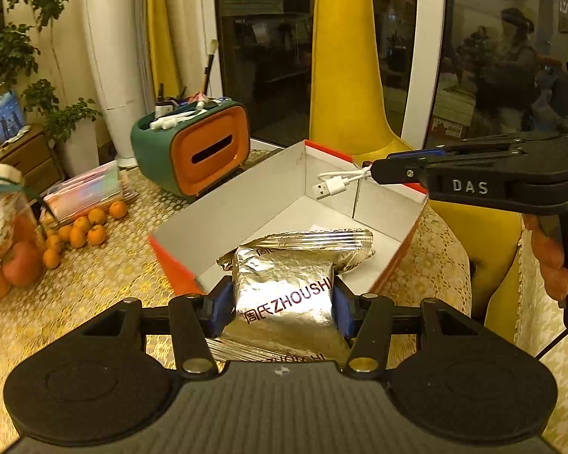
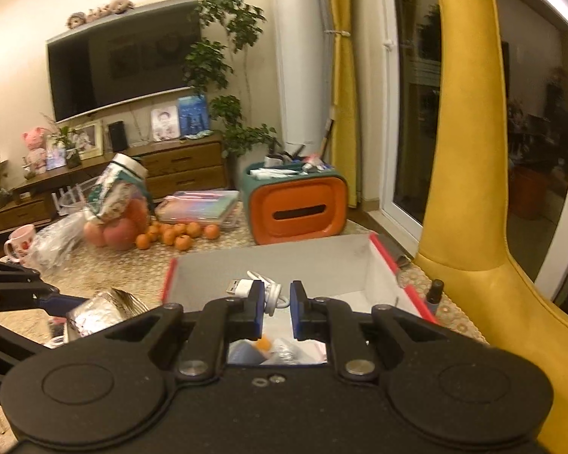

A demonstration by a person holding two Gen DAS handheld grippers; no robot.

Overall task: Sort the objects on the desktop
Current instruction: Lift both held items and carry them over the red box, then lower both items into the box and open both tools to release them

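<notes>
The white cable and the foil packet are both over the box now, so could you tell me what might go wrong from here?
1. The white cable hangs loose from the right gripper near the box wall; its plug could drape over the rim.
2. The foil packet in the left gripper is slick and crinkled, so it might slip and land short, near the box's front edge.

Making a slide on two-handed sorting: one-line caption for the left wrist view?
Left gripper holds a foil packet near the box; right gripper carries a white USB cable.
</notes>
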